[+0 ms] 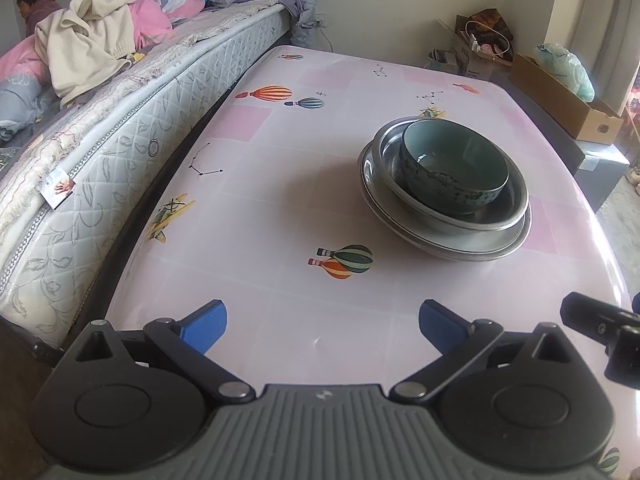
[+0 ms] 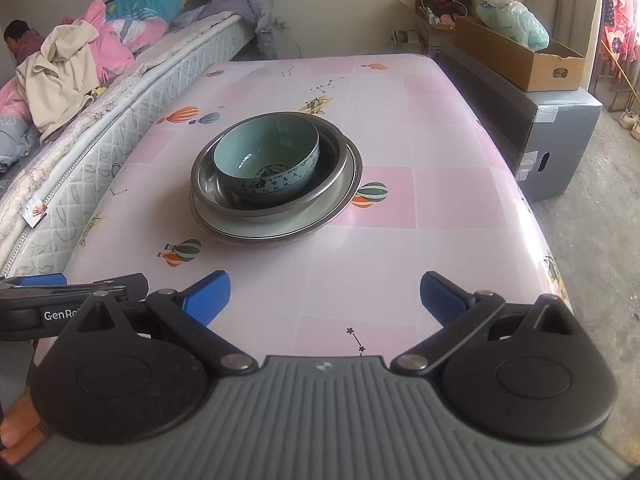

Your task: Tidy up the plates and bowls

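Note:
A teal ceramic bowl sits inside a steel bowl, which rests on a steel plate, all stacked on the pink table. My left gripper is open and empty, near the table's front edge, well short of the stack. My right gripper is open and empty, also short of the stack. The left gripper also shows at the left edge of the right wrist view.
A bed with a mattress and piled bedding runs along the table's left side. A dark box with a cardboard box on top stands to the right. A person sits at the far left.

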